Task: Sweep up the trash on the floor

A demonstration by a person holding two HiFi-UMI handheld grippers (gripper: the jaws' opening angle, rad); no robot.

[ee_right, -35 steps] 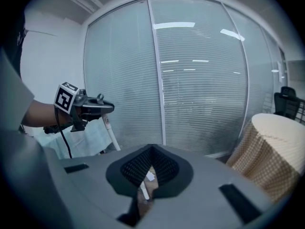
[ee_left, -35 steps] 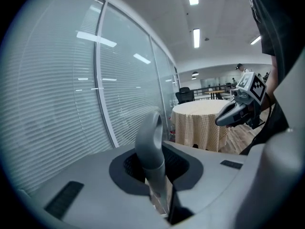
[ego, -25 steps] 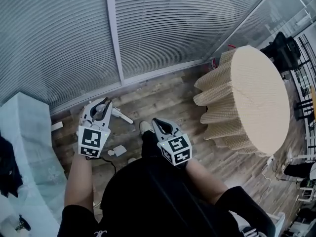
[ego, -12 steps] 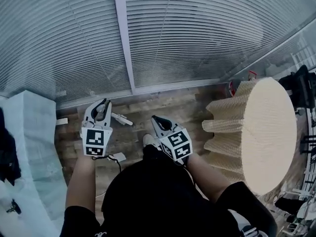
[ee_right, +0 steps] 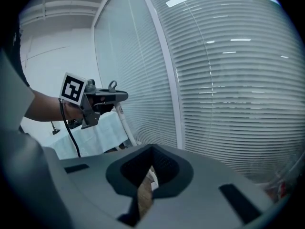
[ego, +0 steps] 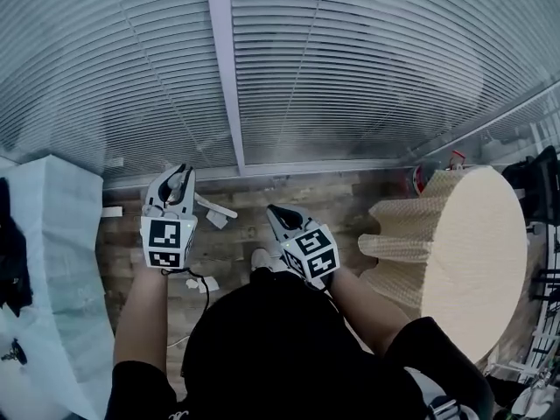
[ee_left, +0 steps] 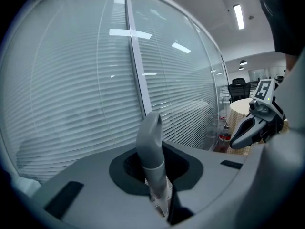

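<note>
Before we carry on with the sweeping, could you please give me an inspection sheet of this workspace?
Surface: wooden plank floor.
Job's things: grey-topped white handle and brown stick; their working ends are out of view.
Clutter: white paper scraps on the floor by the person's feet.
Grippers: left hand-held gripper shut on the grey-topped white handle; right hand-held gripper shut on the brown stick.
Cables: black cable hanging from the left hand-held gripper.
Surroundings: slatted blinds behind glass, beige honeycomb stool, pale blue covered block, red-labelled bottle.
</note>
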